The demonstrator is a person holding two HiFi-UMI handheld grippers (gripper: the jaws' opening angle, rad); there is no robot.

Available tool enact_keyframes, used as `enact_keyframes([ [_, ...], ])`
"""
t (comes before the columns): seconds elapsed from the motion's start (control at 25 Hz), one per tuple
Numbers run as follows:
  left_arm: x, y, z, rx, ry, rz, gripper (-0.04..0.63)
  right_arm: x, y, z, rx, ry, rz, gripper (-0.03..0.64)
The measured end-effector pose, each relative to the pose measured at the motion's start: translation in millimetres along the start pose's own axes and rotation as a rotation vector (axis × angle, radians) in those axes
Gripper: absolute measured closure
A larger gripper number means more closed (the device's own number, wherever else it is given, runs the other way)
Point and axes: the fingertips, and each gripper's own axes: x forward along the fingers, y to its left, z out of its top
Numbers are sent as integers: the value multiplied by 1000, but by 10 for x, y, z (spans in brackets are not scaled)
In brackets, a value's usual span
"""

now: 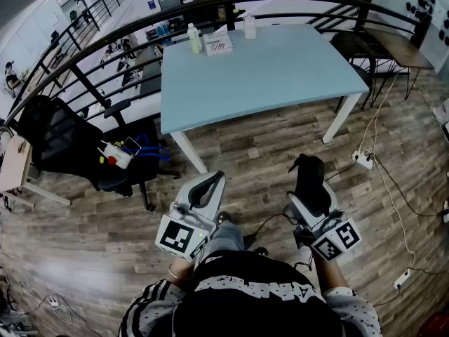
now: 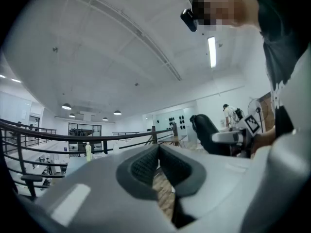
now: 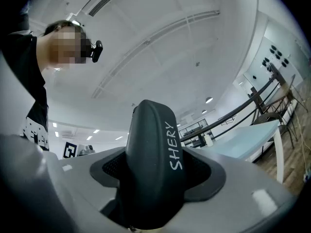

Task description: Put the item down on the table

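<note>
A black hard case (image 3: 153, 144) with white lettering on its side stands upright between the pads of my right gripper (image 3: 158, 178), which is shut on it. In the head view the case (image 1: 311, 177) sticks out ahead of the right gripper (image 1: 312, 196), over the wooden floor and well short of the light blue table (image 1: 266, 76). My left gripper (image 1: 209, 182) is held beside it at about the same distance from the table. Its jaws meet at the tips (image 2: 158, 152) with nothing between them.
At the table's far edge stand a pale green bottle (image 1: 193, 38), a white box (image 1: 219, 44) and a white bottle (image 1: 249, 27). A black office chair (image 1: 70, 146) stands at the left. A dark railing (image 1: 210, 9) curves behind the table. A power strip (image 1: 363, 160) and cables lie on the floor at the right.
</note>
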Motion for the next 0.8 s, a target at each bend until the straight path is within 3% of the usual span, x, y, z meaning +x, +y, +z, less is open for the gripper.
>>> enact_keyframes([
  [0.8,-176,-87,32,11,24,14,595,-165,84,72,16,-32,18,273],
])
